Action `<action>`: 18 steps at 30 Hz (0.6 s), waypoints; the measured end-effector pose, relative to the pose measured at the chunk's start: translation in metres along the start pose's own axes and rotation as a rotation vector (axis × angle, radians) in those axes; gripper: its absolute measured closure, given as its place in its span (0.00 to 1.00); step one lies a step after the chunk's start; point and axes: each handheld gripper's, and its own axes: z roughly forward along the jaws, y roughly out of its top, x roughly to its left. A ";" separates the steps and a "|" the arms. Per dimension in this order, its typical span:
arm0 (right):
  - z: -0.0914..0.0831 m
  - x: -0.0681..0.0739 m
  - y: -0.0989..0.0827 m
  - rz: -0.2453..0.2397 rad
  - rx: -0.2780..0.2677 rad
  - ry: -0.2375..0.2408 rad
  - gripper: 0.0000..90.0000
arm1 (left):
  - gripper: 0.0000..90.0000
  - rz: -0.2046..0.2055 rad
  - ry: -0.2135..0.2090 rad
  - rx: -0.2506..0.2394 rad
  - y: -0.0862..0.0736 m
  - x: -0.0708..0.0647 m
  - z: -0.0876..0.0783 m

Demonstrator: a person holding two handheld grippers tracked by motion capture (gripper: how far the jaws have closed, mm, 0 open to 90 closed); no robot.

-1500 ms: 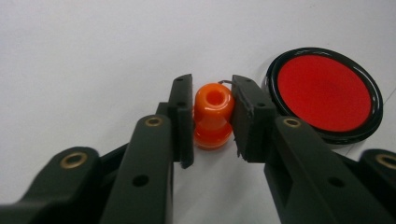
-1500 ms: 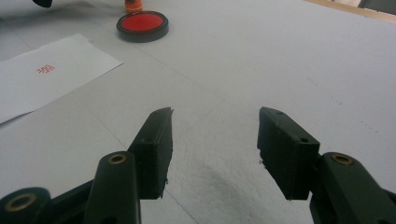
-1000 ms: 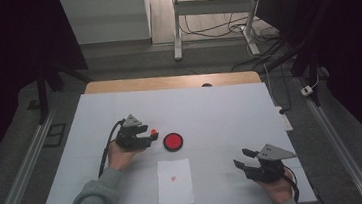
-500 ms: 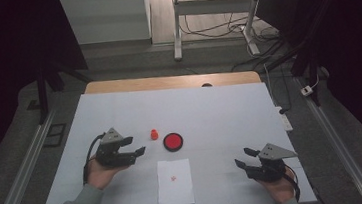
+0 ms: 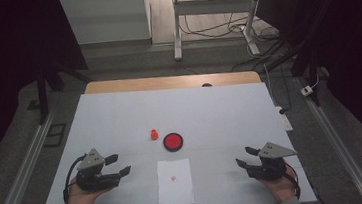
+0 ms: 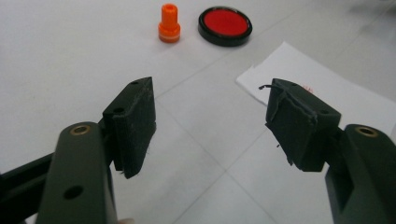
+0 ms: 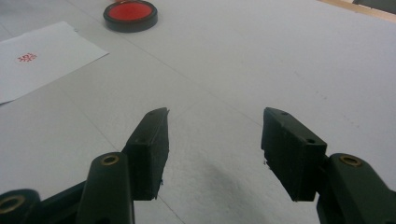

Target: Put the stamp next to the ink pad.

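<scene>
White paper (image 5: pixel 175 182) lies between both open grippers, well apart.

A fixed camera above the near edge looks forward and down on the whole bench (image 5: pixel 120 113), with both hands entering at the bottom and the floor beyond. A second camera rides low on the left tongs (image 6: pixel 210 121), close to the surface, facing past its own jaws toward the orange stamp (image 6: pixel 169 23), the red ink pad (image 6: pixel 225 24) and the paper sheet (image 6: pixel 336 88). A third rides on the right tongs (image 7: pixel 212 140), equally low. All three share the pad and the paper.
</scene>
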 end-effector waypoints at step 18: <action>-0.003 -0.004 -0.001 -0.016 0.002 -0.019 0.46 | 0.36 0.003 -0.006 0.008 -0.007 -0.002 0.002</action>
